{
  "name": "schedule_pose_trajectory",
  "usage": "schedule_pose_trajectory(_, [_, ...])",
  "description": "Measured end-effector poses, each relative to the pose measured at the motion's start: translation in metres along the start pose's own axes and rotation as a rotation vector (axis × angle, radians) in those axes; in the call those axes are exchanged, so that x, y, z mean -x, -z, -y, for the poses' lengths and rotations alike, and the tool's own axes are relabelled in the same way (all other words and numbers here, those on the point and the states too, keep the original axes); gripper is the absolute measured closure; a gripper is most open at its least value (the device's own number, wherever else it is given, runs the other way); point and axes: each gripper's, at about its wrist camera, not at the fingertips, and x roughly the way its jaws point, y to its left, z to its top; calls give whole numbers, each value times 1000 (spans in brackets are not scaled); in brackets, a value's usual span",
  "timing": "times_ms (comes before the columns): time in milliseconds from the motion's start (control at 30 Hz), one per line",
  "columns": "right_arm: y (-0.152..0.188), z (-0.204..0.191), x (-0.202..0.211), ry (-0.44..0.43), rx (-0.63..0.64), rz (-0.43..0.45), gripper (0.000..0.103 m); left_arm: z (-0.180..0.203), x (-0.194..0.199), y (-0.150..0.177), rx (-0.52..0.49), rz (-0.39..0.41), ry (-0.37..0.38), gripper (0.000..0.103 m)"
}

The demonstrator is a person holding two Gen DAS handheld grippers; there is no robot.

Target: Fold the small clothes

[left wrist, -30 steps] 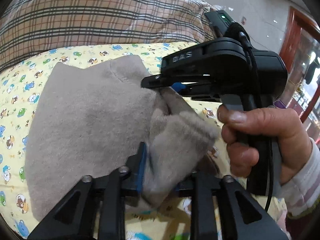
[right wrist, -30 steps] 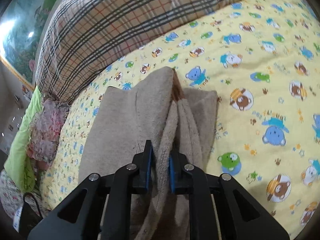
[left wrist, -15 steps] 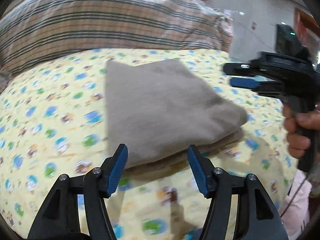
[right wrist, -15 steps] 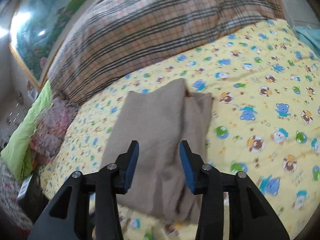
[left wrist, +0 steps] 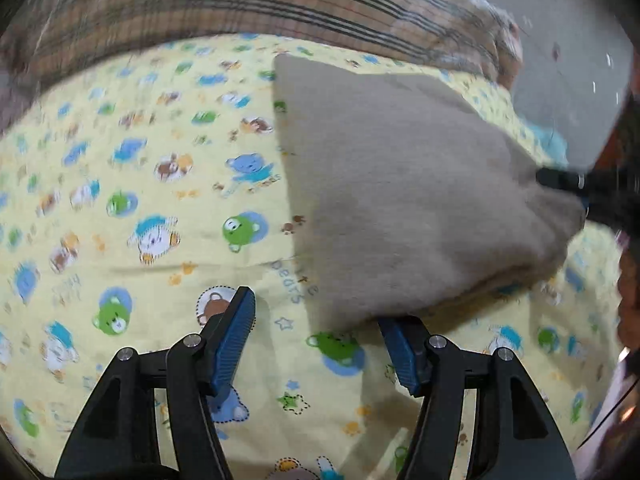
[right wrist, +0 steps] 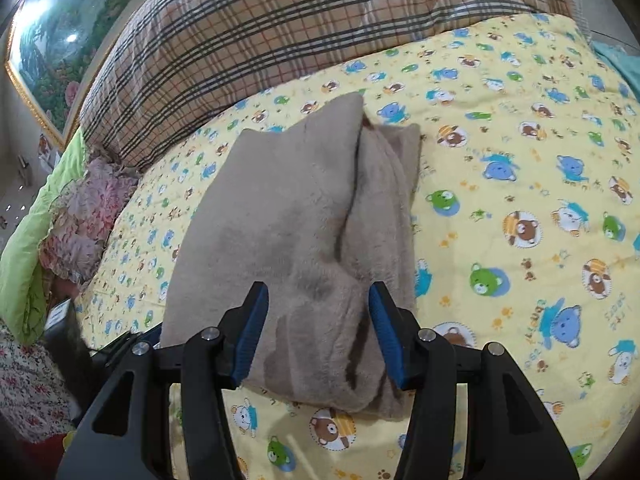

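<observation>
A folded grey-beige fleece garment [left wrist: 400,184] lies flat on the yellow bear-print sheet [left wrist: 140,184]. My left gripper [left wrist: 316,308] is open just in front of the garment's near corner, its blue pads touching nothing. In the right wrist view the same garment [right wrist: 296,232] shows a lengthwise fold down its right side. My right gripper [right wrist: 318,294] hangs open over its near end, with the cloth seen between the pads but not pinched. The right gripper's black tip [left wrist: 580,184] also shows at the garment's far right edge in the left wrist view.
A plaid quilt [right wrist: 280,32] is piled along the far side of the bed. A pink floral cushion [right wrist: 80,216] and a green pillow [right wrist: 24,260] lie at the left, below a framed painting [right wrist: 52,40]. Teal cloth [right wrist: 616,64] sits at the far right.
Both grippers were shut on the garment a second ago and have let go and opened. The cloth now lies folded flat. The left gripper has drawn back and shifted left of it.
</observation>
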Motion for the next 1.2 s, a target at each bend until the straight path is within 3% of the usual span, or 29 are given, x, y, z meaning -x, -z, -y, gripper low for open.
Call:
schedule_pose_trajectory(100, [2, -6, -6, 19, 27, -6, 51, -7, 2, 2, 37, 21, 21, 40])
schedule_pose_trajectory(267, [-5, -7, -13, 7, 0, -1, 56, -1, 1, 4, 17, 34, -14, 40])
schedule_pose_trajectory(300, [-7, -10, -14, 2, 5, -1, 62, -2, 1, 4, 19, 36, -15, 40])
schedule_pose_trajectory(333, [-9, -13, -15, -4, 16, -5, 83, -2, 1, 5, 23, 38, -14, 40])
schedule_pose_trajectory(367, [-11, -17, -16, -3, 27, -13, 91, -3, 2, 5, 31, 40, -14, 41])
schedule_pose_trajectory(433, [-15, -21, -6, -15, 26, 15, 93, -6, 3, 5, 44, 43, -12, 42])
schedule_pose_trajectory(533, [-18, -17, 42, -89, -28, 172, 94, -8, 4, 6, 58, 49, -6, 42])
schedule_pose_trajectory(600, [-9, -7, 52, -65, -64, 204, 94, -10, 5, 6, 71, 50, 6, 42])
schedule_pose_trajectory(667, [5, 5, 42, -23, -85, 177, 94, -14, 5, 7, 98, 49, 28, 43])
schedule_pose_trajectory(833, [31, 32, 11, -16, -175, 120, 94, -22, 7, 8, 142, 54, 68, 44])
schedule_pose_trajectory(1100, [22, 25, -1, 24, -133, 124, 93, -30, 9, 8, 212, 52, 130, 44])
schedule_pose_trajectory(1200, [28, 32, 1, 16, -157, 128, 91, -27, 10, 8, 204, 39, 120, 44])
